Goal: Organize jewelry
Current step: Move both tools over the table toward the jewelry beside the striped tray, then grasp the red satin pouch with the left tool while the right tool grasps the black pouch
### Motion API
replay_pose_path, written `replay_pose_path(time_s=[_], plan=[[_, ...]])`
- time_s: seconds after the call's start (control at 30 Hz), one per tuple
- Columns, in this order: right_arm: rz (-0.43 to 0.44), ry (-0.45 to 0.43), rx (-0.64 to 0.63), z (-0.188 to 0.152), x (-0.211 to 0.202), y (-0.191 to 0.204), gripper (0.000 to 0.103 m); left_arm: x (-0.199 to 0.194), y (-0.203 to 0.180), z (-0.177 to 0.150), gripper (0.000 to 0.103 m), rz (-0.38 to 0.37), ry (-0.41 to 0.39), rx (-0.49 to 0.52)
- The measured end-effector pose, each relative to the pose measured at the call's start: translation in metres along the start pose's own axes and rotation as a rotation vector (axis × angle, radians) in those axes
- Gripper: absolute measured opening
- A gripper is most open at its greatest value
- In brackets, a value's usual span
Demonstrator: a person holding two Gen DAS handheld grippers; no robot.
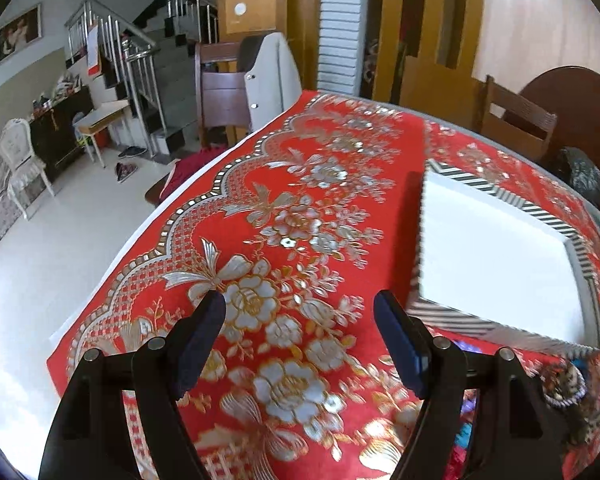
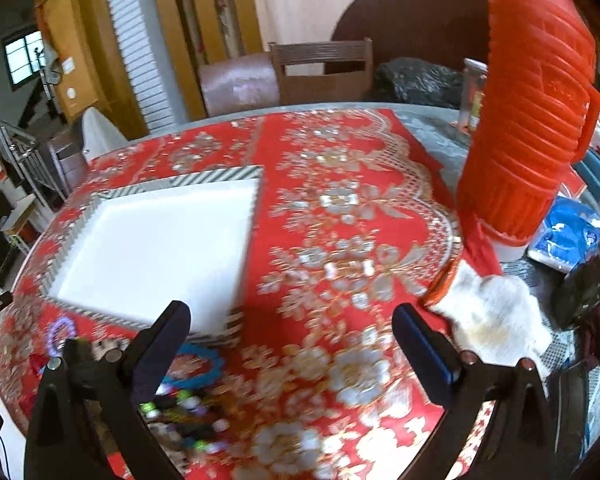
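So the jewelry pile (image 2: 184, 396) sits just under the right gripper (image 2: 296, 344) — toward its left finger — nearer than the left gripper (image 1: 300, 320); both spread wide, holding nothing, tray (image 2: 72, 236) just beyond.

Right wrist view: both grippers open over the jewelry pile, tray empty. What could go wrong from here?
1. The jewelry pile looks like a tangle of beads and bracelets; the right gripper may well lift several pieces at once.
2. The tall orange thermos stands close on the right; a wide swing could knock it over.
3. The striped tray has a low rim and sits loose on the red tablecloth; a bump from the left gripper could shove it.
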State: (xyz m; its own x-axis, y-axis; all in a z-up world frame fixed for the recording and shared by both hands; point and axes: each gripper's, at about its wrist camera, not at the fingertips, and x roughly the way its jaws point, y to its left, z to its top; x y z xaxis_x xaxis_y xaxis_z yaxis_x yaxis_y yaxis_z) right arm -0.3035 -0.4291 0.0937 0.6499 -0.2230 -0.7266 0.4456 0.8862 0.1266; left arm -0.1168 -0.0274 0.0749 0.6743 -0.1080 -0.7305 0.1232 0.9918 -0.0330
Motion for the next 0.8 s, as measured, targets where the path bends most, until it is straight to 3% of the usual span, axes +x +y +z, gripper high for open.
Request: replay_pose_path(time_s=[0.37,0.8], plan=[[0.044,-0.045,-0.146,-0.018,-0.024,0.047,0.103,-0.04,-0.028,-0.013,0.069,-0.041,-0.043,0.08],[0.073,-0.033,-0.144,-0.028,-0.031,0.06,0.103,-0.054,-0.052,-0.029,0.069,-0.049,-0.044,0.129]])
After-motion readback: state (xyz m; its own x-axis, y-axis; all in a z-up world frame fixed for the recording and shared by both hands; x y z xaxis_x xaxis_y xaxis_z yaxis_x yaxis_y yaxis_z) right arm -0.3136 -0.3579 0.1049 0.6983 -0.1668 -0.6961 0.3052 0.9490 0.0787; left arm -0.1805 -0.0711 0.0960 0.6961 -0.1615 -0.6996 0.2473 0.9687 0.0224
